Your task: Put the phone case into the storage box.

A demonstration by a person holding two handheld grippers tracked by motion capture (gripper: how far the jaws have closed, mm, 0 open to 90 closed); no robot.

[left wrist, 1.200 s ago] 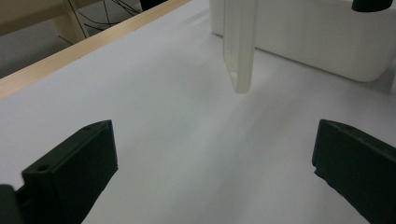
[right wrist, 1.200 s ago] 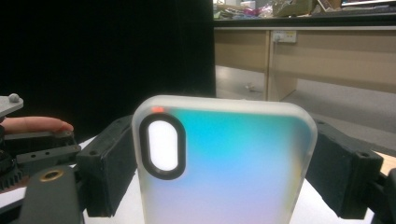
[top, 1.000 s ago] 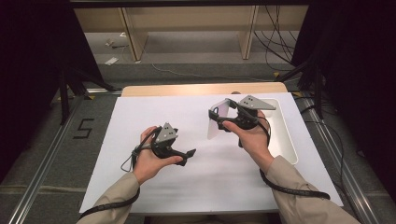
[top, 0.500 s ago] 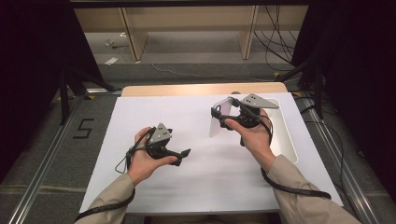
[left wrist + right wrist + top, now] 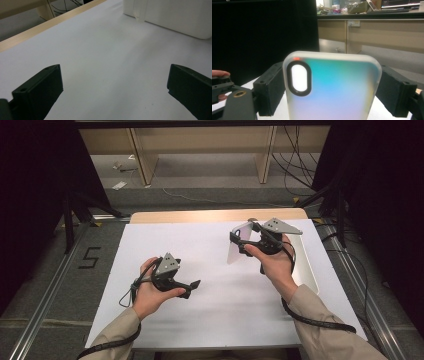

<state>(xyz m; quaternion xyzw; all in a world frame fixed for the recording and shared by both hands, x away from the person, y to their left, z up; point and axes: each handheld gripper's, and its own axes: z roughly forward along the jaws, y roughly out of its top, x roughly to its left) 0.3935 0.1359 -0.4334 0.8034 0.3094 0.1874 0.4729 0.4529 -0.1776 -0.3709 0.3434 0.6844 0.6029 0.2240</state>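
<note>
A frosted phone case point(image 5: 337, 90) with a pastel sheen and a black-ringed oval camera cutout stands upright between the jaws of my right gripper point(image 5: 329, 92), whose pads point(image 5: 268, 87) press on its two long edges. From above, the case point(image 5: 237, 247) hangs over the white table cover right of centre, and the right gripper point(image 5: 242, 234) points left. My left gripper point(image 5: 193, 289) rests low over the cover at the left and points right. Its jaws stand wide apart over bare white surface, with nothing between them point(image 5: 115, 85).
A white tray point(image 5: 309, 270) lies along the table's right side, and its near wall point(image 5: 175, 17) shows ahead of the left gripper. The table's wooden far edge point(image 5: 215, 215) borders the cover. Cables trail from both grippers toward the person.
The left hand has drifted slightly to the left on the cover. The right hand still holds the case in about the same place.
</note>
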